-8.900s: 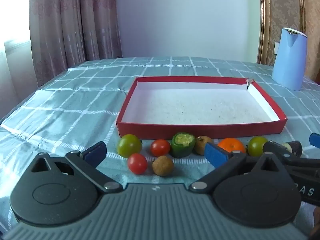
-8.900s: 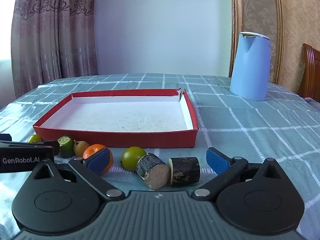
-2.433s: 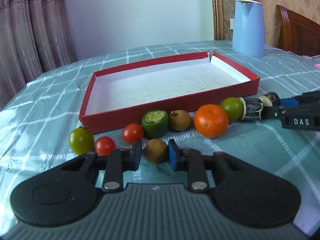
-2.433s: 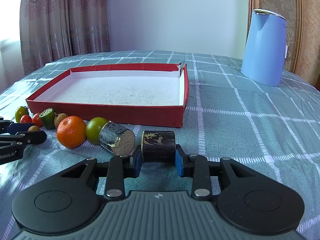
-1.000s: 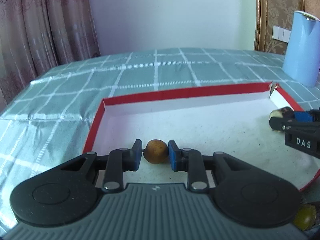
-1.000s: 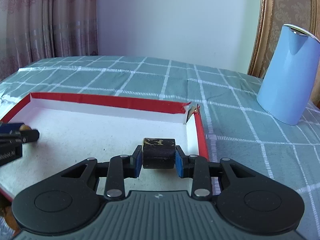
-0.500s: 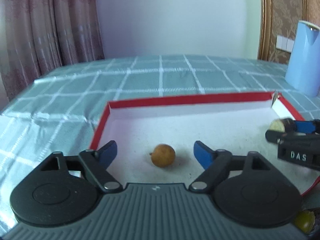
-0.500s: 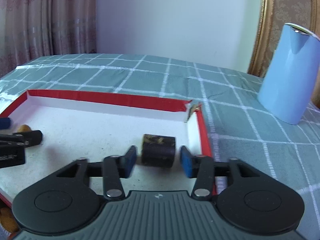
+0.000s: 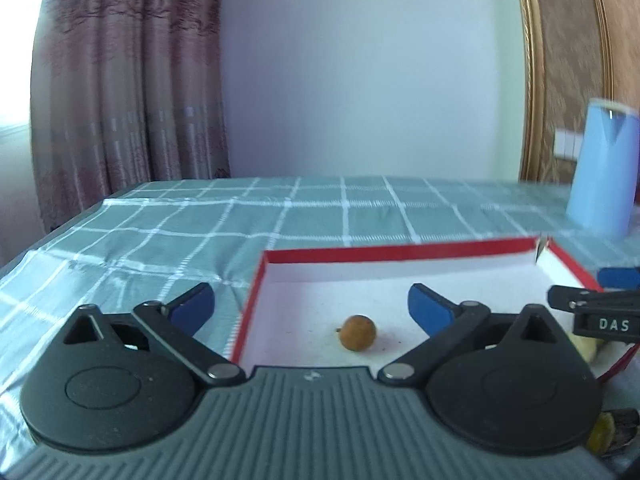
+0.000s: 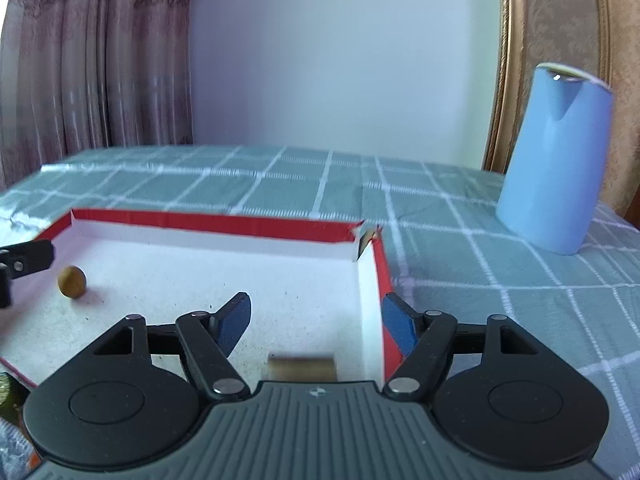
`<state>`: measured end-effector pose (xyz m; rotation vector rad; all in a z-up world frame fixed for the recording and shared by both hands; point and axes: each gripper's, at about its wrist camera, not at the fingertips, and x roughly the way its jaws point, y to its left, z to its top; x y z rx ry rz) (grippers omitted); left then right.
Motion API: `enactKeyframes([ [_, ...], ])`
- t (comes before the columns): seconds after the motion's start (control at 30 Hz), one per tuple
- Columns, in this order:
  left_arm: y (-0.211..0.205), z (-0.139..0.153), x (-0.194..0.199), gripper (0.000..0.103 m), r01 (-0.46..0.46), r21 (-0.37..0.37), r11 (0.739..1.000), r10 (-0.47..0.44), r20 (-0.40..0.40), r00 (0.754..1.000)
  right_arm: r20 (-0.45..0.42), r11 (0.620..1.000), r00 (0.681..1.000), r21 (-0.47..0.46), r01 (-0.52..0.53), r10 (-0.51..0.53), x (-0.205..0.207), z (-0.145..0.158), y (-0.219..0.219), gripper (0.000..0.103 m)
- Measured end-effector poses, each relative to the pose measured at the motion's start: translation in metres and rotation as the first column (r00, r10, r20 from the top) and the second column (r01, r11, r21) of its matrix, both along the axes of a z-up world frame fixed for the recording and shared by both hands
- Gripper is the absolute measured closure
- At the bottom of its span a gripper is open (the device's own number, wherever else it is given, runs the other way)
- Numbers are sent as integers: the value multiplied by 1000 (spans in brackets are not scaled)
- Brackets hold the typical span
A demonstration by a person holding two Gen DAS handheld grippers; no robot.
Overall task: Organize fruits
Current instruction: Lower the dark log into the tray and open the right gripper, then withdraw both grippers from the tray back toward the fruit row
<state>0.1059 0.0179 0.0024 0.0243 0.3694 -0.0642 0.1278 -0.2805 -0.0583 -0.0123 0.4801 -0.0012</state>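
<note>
A red tray [image 9: 400, 250] with a white floor lies on the checked tablecloth. A small brown round fruit [image 9: 358, 333] rests on the tray floor near its left wall; it also shows in the right wrist view [image 10: 71, 281]. My left gripper [image 9: 311, 305] is open and empty, raised just behind that fruit. My right gripper [image 10: 315, 321] is open and empty over the tray's right side. A dark cylindrical fruit piece [image 10: 301, 366] lies on the tray floor just below it, blurred. The right gripper also shows at the right edge of the left wrist view [image 9: 592, 304].
A tall light-blue kettle [image 10: 554, 160] stands on the table beyond the tray's right corner. A torn tray corner [image 10: 366, 238] sticks up. A yellowish fruit [image 9: 600, 432] and a green fruit [image 10: 6, 396] lie outside the tray's front. Curtains hang behind the table.
Both grippers have opened wider and drawn back and up. The brown fruit and the dark piece stay on the tray floor where they were let go.
</note>
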Motion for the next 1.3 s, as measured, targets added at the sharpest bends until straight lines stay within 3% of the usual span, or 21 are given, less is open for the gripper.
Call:
enactKeyframes([
  [0.07,11,-1,-9,0,-14,-18,1000,14,5,1000,30,1000,999,12,26,-27,-8,3,-3,19],
  [0.23,40,3,-36,0,-33,-126,992,39,47,998,49,995,997,86,54,-58,-24,8,-17,19],
  [0.37,51,0,-61,0,-17,-133,991,24,47,999,37,992,997,110,63,-67,-40,2,-25,18],
  [0.47,55,-9,-81,0,-15,-87,996,18,31,999,41,991,997,123,57,-62,-53,-1,-29,18],
  [0.57,72,-9,-96,0,-36,-145,989,39,19,999,46,989,997,134,58,-65,-61,-1,-32,18],
  [0.73,69,-20,-101,0,-38,-37,999,36,-55,998,37,987,997,153,57,-64,-70,-4,-35,18],
  [0.87,48,-23,-109,0,-27,85,996,29,-28,999,37,989,998,138,53,-59,-82,-4,-35,18],
  [1.0,24,-29,-110,0,-18,224,974,21,-12,1000,16,987,1000,157,20,-23,-101,-9,-36,18],
  [1.13,11,-35,-104,0,16,293,956,-6,-34,999,-25,983,999,185,-17,22,-117,-17,-36,18],
  [1.3,11,-38,-91,1,47,285,957,-20,-97,995,-25,981,999,191,-35,40,-123,-17,-35,18],
])
